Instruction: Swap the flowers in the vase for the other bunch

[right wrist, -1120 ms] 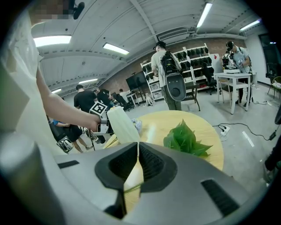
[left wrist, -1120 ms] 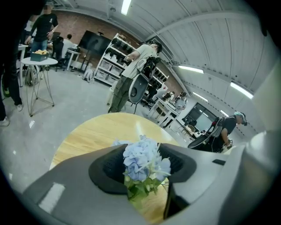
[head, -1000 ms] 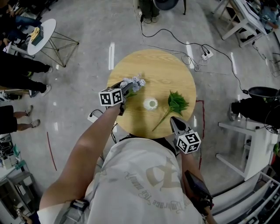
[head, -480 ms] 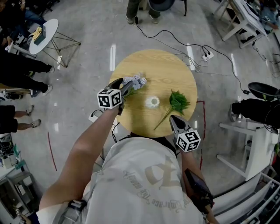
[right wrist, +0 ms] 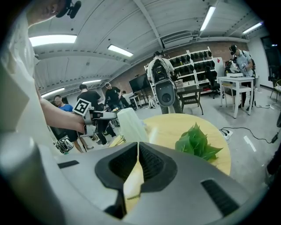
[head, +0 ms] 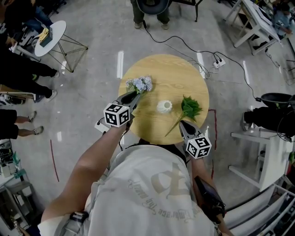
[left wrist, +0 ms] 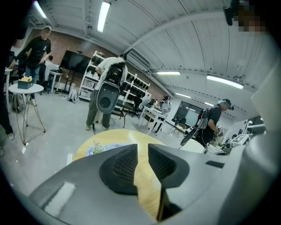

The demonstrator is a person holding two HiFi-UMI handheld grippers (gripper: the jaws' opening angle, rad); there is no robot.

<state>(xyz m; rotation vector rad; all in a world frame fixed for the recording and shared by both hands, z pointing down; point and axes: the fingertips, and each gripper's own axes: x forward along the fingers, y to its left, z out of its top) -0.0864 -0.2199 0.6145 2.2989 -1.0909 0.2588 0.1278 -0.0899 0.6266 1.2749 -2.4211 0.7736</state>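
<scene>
On the round wooden table [head: 170, 73], a small white vase [head: 164, 107] stands upright near the middle. A pale blue and white bunch of flowers [head: 139, 84] lies at the table's left. My left gripper [head: 133, 95] hovers just short of it, clear of the blooms. Its jaws have just been closing and now stand a narrow gap apart with nothing between them [left wrist: 142, 149]. A green leafy bunch [head: 190, 108] lies right of the vase, stem pointing at me. My right gripper [head: 181, 123] is shut and empty beside that stem [right wrist: 138, 147].
A person stands at the table's far edge [head: 150, 7]. Cables and a power strip [head: 216, 62] lie on the floor at the far right. A small white side table [head: 49, 32] and other people are at the left. Black equipment [head: 272, 115] sits on a white bench at the right.
My left gripper has drawn back and up from the blue flowers, and its jaws have narrowed. The flowers stay on the table. The right gripper has kept still.
</scene>
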